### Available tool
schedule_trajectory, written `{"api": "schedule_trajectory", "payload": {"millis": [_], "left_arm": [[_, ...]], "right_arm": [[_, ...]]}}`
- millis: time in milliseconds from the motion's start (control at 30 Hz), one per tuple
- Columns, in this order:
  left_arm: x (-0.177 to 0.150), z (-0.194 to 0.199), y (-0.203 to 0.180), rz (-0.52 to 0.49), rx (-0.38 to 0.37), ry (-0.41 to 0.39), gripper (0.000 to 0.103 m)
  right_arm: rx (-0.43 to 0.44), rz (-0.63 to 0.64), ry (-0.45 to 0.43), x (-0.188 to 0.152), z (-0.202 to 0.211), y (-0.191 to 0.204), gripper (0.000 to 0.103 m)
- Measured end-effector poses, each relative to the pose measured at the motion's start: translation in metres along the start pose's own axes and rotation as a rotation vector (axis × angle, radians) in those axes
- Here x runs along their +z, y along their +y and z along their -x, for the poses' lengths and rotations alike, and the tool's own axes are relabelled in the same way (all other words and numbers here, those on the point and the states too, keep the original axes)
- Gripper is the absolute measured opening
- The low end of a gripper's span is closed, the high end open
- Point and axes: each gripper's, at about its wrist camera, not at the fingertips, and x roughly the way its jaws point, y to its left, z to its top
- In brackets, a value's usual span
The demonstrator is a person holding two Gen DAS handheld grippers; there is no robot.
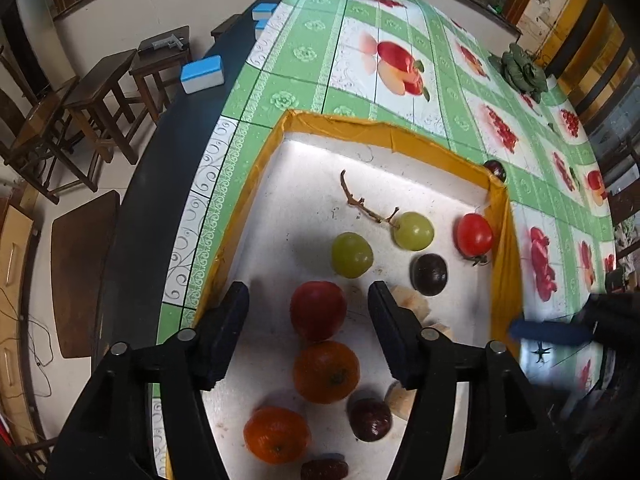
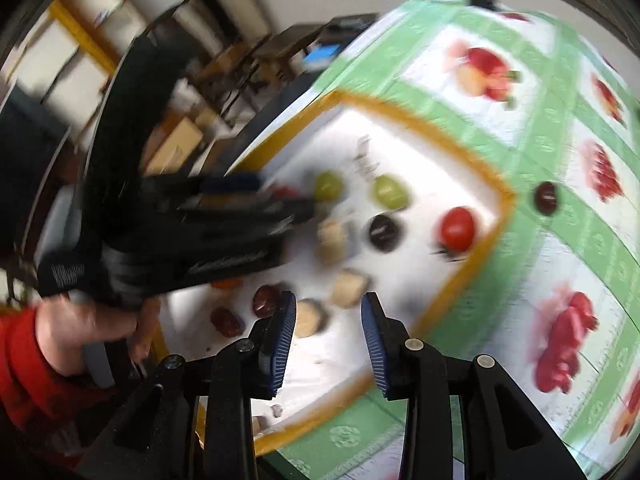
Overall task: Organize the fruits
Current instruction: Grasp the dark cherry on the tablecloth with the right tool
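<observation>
A white tray with an orange rim (image 1: 384, 132) holds the fruit: two green grapes (image 1: 352, 255), a red tomato (image 1: 474, 234), dark plums (image 1: 429, 274), two oranges (image 1: 326, 371), a red fruit (image 1: 318, 311) and pale slices (image 1: 416, 304). My left gripper (image 1: 308, 300) is open above the tray, its jaws either side of the red fruit without touching it. My right gripper (image 2: 328, 316) is open and empty over the tray's near edge (image 2: 452, 292), close to the pale slices (image 2: 350, 288); this view is blurred. One dark plum (image 2: 546, 198) lies outside the tray on the tablecloth.
The table has a green fruit-print cloth (image 1: 400, 40). A green leafy vegetable (image 1: 520, 72) lies at the far right. Blue-and-white blocks (image 1: 201, 74) sit on the dark table edge. Wooden stools (image 1: 100, 92) stand to the left. A bare grape stem (image 1: 360, 200) lies in the tray.
</observation>
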Motion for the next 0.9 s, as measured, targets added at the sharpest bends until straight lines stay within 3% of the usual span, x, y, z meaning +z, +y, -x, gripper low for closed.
{"api": "schedule_trajectory", "payload": {"millis": [167, 367, 467, 767, 900], "left_arm": [[-0.005, 0.019, -0.01, 0.008, -0.027, -0.033, 0.073], [-0.013, 0.025, -0.034, -0.04, -0.068, -0.011, 0.073], [-0.017, 0.024, -0.047, -0.07, -0.084, 0.007, 0.073], [-0.022, 0.027, -0.045, -0.06, -0.078, 0.014, 0.073], [-0.025, 0.028, -0.039, -0.045, -0.069, 0.012, 0.073]], "right_arm": [[-0.06, -0.179, -0.085, 0.008, 0.026, -0.058, 0.035], [-0.195, -0.384, -0.127, 0.026, 0.032, -0.143, 0.037], [-0.249, -0.369, -0.114, 0.036, 0.021, -0.159, 0.036], [-0.265, -0.288, -0.086, 0.064, -0.02, -0.152, 0.034], [-0.354, -0.264, -0.048, 0.069, -0.035, -0.152, 0.034]]}}
